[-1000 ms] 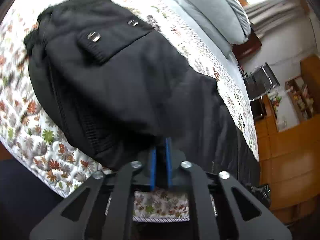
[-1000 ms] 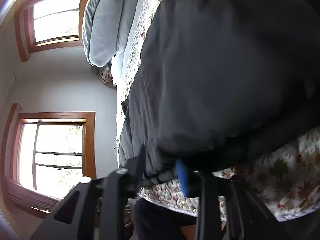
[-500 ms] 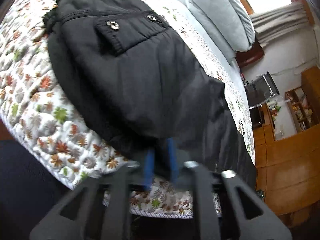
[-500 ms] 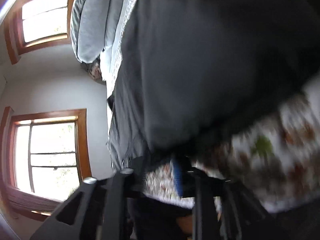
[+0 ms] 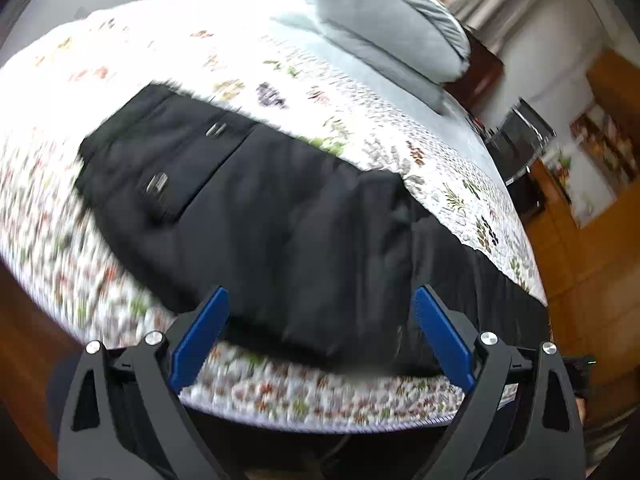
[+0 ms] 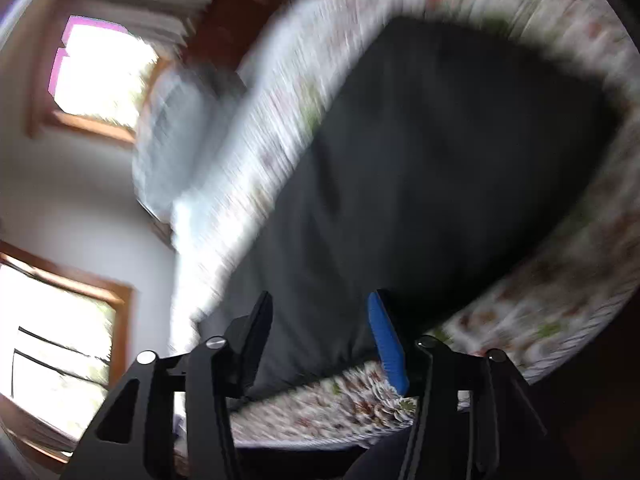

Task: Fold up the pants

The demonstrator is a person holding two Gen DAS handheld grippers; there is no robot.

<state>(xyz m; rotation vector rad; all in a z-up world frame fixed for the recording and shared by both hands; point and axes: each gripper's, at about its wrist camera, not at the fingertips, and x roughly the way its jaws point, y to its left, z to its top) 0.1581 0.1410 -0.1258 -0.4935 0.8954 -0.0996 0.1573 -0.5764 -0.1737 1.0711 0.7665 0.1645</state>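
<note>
Both grippers are off the cloth now: a second ago I'm seeing each one pinched shut on the near hem, and now the black fabric pants (image 5: 280, 216) are lying free on the white quilted bedspread with leaf print (image 5: 280, 60).

Left gripper (image 5: 320, 308) is opening, blue pads (image 5: 200, 336) spreading wide apart, nothing clamped. Near edge of the pants is showing between the fingers but lying on the bed, not touching the pads as far as I can tell. View is pulling back compared with before, so more of the bed is showing.

Pants are sitting folded across the near part of the bed, flap pocket with two metal snaps (image 5: 158, 182) at the far left, a second layer trailing off to the right along the bed edge. Grey pillow (image 5: 392, 36) is resting at the far end, well apart from the pants.

Right gripper (image 6: 320, 320) is opening too, fingers partly apart, one blue pad (image 6: 386, 344) visible. Right view is heavily blurred; dark cloth (image 6: 440, 184) is filling the frame beyond the fingers, nothing gripped.
</note>
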